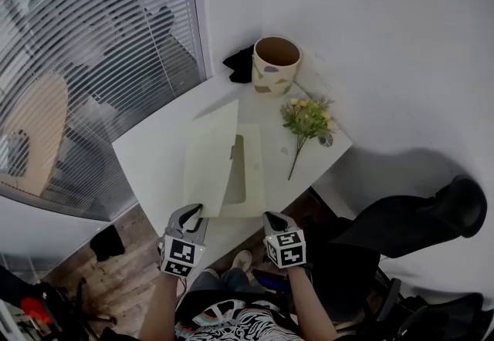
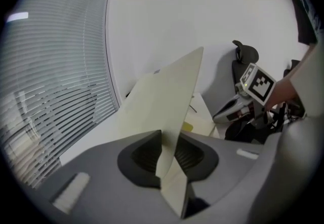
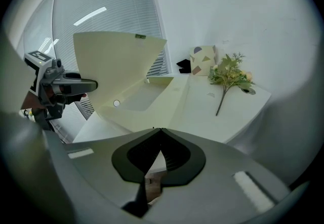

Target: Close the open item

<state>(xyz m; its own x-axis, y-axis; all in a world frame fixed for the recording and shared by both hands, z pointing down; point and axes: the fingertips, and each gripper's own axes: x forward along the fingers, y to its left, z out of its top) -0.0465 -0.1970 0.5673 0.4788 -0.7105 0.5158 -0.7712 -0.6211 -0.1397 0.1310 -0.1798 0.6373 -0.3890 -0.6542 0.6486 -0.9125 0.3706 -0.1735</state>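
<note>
A pale yellow folder lies open on the white table [image 1: 150, 154]. Its base [image 1: 247, 177] is flat and its cover [image 1: 210, 153] stands raised at a slant. My left gripper [image 1: 193, 213] is at the cover's near corner. In the left gripper view the cover [image 2: 162, 99] passes edge-on between the jaws [image 2: 169, 134], which stand slightly apart around it. My right gripper [image 1: 272, 217] hovers at the table's front edge beside the base's near right corner. Its jaws [image 3: 161, 129] are shut with nothing between them. The right gripper view shows the raised cover [image 3: 116, 61] and the left gripper [image 3: 86, 86].
A round cup [image 1: 275, 63] and a black object [image 1: 241, 64] stand at the table's far corner by the wall. A sprig of flowers [image 1: 307, 119] lies right of the folder. Window blinds [image 1: 85, 46] run along the left. A black chair [image 1: 401, 231] is at the right.
</note>
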